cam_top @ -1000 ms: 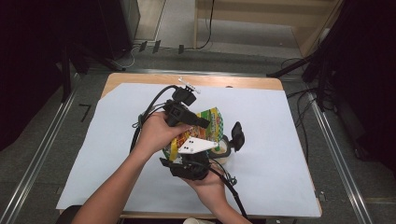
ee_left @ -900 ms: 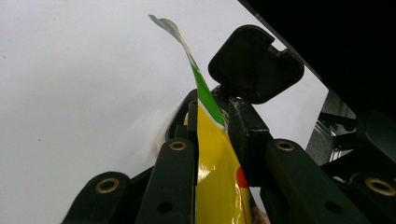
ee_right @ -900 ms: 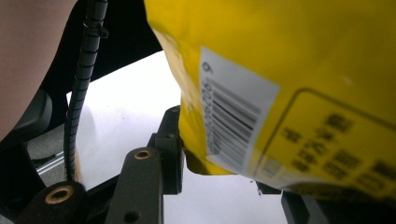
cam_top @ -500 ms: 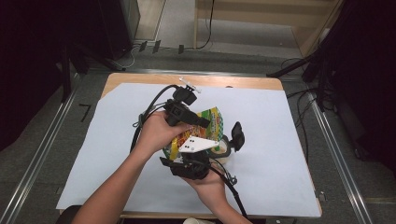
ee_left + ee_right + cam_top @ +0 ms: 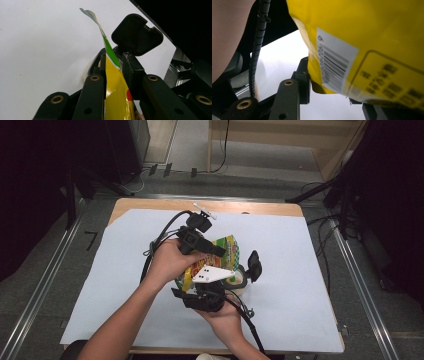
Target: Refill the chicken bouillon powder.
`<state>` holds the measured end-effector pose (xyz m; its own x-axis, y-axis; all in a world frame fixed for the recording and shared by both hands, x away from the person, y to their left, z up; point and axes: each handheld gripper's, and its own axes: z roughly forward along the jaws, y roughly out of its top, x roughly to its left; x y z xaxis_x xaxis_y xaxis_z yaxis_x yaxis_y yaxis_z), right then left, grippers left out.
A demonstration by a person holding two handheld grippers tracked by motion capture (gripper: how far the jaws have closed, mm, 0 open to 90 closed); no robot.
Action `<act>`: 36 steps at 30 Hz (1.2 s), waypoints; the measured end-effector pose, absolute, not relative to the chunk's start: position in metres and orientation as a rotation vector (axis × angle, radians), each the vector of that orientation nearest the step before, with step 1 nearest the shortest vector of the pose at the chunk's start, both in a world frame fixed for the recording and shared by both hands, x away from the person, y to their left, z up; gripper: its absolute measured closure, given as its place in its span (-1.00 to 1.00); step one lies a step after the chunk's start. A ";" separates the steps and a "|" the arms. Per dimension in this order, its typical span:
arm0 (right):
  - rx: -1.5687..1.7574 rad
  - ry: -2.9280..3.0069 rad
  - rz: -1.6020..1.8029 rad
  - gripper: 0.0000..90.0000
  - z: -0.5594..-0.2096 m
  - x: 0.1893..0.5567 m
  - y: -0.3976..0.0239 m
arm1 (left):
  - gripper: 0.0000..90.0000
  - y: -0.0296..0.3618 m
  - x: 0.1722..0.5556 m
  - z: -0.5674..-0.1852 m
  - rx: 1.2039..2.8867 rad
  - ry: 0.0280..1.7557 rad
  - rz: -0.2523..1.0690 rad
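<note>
A yellow and green snack bag [image 5: 229,246] is held up over the middle of the table between both grippers. My left gripper [image 5: 219,253] comes in from the upper left and is shut on the bag's thin sealed edge [image 5: 113,82], one black jaw on each side. My right gripper [image 5: 220,282], with its grey three-cornered plate on top, sits below it, and its jaws span the bag's wider body. In the right gripper view the barcode side of the bag [image 5: 367,37] bulges between the jaws and the left pad [image 5: 304,77] presses its corner.
White paper [image 5: 310,270] covers the wooden table [image 5: 260,207]. A pale round object [image 5: 241,281] lies under the bag, partly hidden. Black cables [image 5: 165,232] loop behind the left hand. Metal rails [image 5: 360,290] run along both sides of the table, with dark equipment beyond.
</note>
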<state>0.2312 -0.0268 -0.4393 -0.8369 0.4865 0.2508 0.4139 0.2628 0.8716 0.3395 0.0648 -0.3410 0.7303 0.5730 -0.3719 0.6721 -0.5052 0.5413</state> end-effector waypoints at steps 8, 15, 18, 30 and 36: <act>0.872 2.440 1.651 0.39 -0.439 0.231 -0.027 | 0.75 0.065 0.340 -0.341 2.247 0.938 -0.188; 0.877 2.444 1.648 0.39 -0.439 0.231 -0.027 | 0.76 0.065 0.341 -0.341 2.251 0.936 -0.191; 0.879 2.448 1.647 0.39 -0.438 0.232 -0.026 | 0.75 0.065 0.341 -0.341 2.248 0.947 -0.202; 0.889 2.455 1.644 0.39 -0.437 0.233 -0.027 | 0.75 0.065 0.344 -0.342 2.249 0.954 -0.210; 0.891 2.453 1.647 0.39 -0.437 0.233 -0.027 | 0.75 0.064 0.345 -0.342 2.258 0.948 -0.210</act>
<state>0.2332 -0.0269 -0.4371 -0.8318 0.4884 0.2640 0.4291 0.2638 0.8639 0.3446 0.0639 -0.3417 0.7229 0.5751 -0.3830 0.6831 -0.5114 0.5214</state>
